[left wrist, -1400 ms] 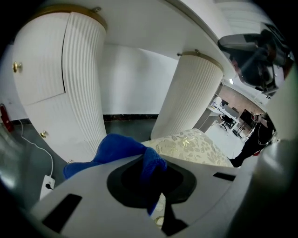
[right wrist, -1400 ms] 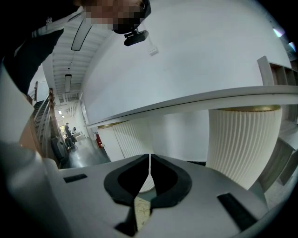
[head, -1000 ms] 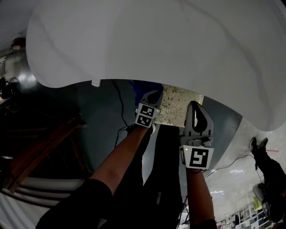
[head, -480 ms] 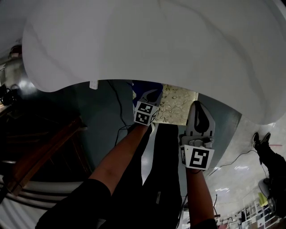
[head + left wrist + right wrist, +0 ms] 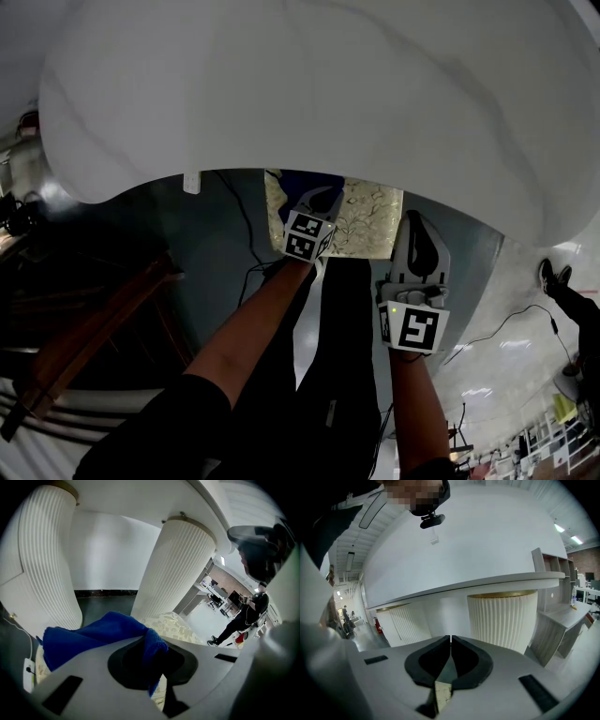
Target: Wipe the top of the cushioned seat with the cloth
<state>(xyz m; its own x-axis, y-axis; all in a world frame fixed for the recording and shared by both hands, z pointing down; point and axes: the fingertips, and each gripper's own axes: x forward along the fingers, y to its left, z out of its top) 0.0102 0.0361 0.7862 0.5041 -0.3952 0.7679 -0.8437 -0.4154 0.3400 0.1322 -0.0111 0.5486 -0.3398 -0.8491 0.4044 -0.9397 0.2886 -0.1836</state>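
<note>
Grey floor [image 5: 216,234], dim, beneath a large white table [image 5: 328,84] whose top fills the upper half of the head view; two white ribbed columns [image 5: 176,569] carry it.

- Seat [image 5: 370,220]: cream patterned cushion tucked under the table edge. Only a front strip shows, running left to right. How far it reaches back is hidden.
- Cloth [image 5: 93,634]: blue, soft, bunched. One fold is pinched in the left gripper [image 5: 150,644], and the bulk trails to the left of the fingers over the near-left part of the seat [image 5: 178,627]. In the head view only a blue corner [image 5: 305,181] shows, just past the left gripper [image 5: 322,202].
- Left gripper: fingers closed on the cloth, over the seat's left half. This is the nearer tool for the wipe. The unwiped cushion lies ahead and to the right of the fingers, so the stroke would likely run that way.
- Right gripper [image 5: 419,246]: fingers pressed together, holding nothing. It sits at the seat's right edge, apart from the cloth. Its own view [image 5: 450,641] shows a sliver of the cushion [image 5: 443,693] below the fingers.
- Unclear: the cloth probably rests on the cushion, but actual contact cannot be confirmed.
- Person [image 5: 243,616] standing far off, on the right of the left gripper view.
</note>
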